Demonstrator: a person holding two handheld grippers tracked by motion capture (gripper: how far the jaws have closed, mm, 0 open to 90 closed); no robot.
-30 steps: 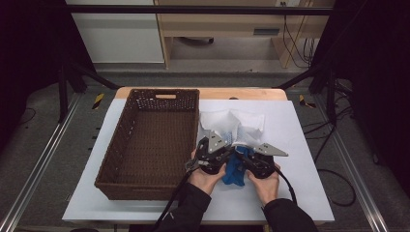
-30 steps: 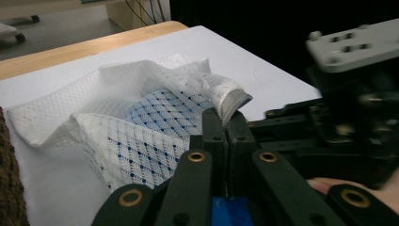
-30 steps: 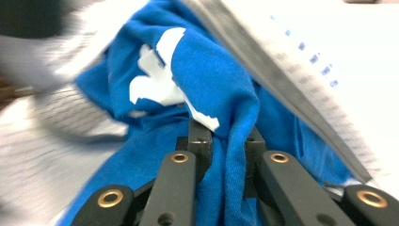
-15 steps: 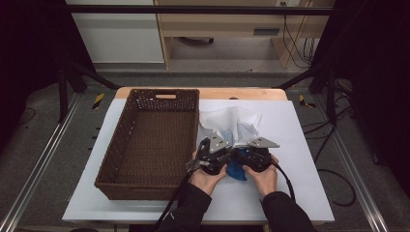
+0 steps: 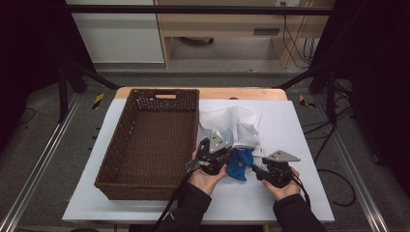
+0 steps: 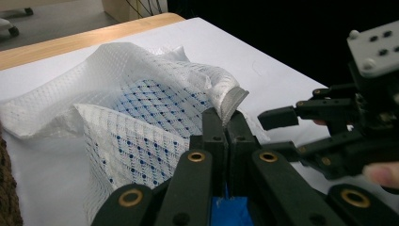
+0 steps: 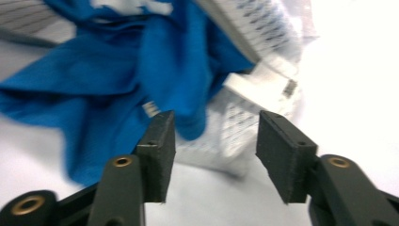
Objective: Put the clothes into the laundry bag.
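While the left gripper stays pinched on the blue cloth beside the white mesh bag, the right gripper, its jaws just opened, holds nothing; the wicker basket awaits, so packing has barely begun.

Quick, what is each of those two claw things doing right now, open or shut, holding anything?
Left gripper: shut on the blue cloth.
Right gripper: open, holding nothing; its jaws have just been closing slightly.
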